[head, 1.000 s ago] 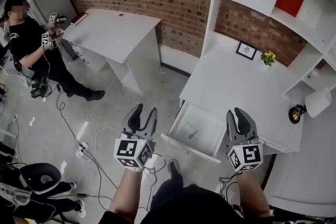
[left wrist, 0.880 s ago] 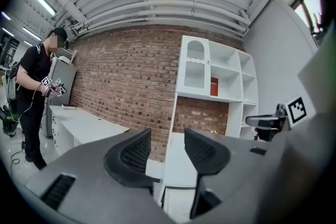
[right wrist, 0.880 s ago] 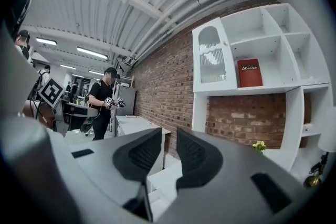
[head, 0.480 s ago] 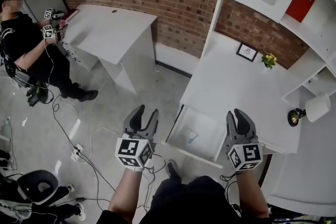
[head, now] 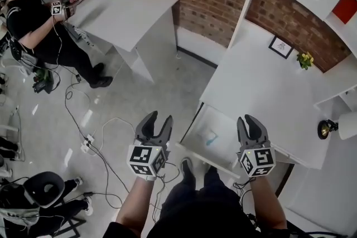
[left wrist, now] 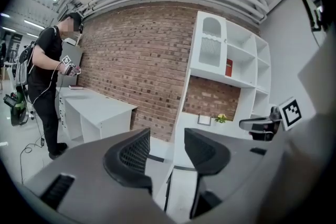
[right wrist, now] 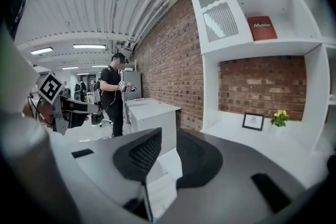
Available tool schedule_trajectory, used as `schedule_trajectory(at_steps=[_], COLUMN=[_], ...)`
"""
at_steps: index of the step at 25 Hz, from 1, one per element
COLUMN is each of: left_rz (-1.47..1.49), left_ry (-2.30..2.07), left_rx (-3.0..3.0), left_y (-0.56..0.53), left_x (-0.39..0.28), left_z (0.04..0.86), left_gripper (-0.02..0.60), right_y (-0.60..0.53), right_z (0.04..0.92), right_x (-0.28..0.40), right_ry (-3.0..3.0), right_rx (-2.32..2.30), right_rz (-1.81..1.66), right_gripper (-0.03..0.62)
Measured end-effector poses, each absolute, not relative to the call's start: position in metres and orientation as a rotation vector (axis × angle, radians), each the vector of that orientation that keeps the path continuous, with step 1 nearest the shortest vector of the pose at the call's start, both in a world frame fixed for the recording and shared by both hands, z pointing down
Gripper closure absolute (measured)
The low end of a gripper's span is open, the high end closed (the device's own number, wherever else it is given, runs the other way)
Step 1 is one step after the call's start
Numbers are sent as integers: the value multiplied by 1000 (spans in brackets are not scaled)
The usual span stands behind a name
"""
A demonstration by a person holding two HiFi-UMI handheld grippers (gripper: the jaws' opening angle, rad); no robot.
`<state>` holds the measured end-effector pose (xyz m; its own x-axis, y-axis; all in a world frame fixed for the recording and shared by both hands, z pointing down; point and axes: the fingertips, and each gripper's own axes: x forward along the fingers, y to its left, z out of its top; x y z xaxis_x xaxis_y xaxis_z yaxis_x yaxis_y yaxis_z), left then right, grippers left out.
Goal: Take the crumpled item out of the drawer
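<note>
The white drawer stands pulled out of the desk, just beyond my hands in the head view. A small crumpled white-and-blue item lies on its floor near the front. My left gripper hangs over the floor to the left of the drawer, jaws apart and empty; the left gripper view shows a wide gap. My right gripper is above the drawer's right front corner, open a little with nothing in it; the right gripper view shows the white drawer through the gap.
The white desk top carries a framed picture, yellow flowers and a lamp. A second white table stands far left, with a person beside it. Cables cross the floor near a chair.
The head view has swung, so the desk and drawer sit slightly further right. Both grippers keep their stance in front of the drawer. The item has not moved.
</note>
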<state>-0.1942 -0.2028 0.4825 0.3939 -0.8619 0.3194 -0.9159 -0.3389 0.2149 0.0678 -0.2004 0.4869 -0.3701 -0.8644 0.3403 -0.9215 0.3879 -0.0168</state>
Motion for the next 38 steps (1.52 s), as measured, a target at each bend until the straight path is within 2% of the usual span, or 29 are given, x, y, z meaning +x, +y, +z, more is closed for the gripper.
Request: schedule_trajectory(at_steps=[11, 21, 27, 38], left_rz=[340, 495, 513, 563], left_ry=[-1556, -1411, -1385, -1347], left_rx=[2169, 2056, 2015, 1956], left_y=[-200, -185, -180, -167], left_x=[-166, -149, -144, -151], left_z=[547, 638, 661, 692], left_gripper=[387, 387, 387, 387], right_y=[-208, -197, -169, -147], right_z=[581, 711, 802, 894], right_x=[33, 19, 11, -3], right_ry=[-2464, -2319, -2173, -2050], right_rx=[1244, 956, 737, 557], right_rz=[442, 576, 552, 578], right_gripper=[517, 514, 513, 510])
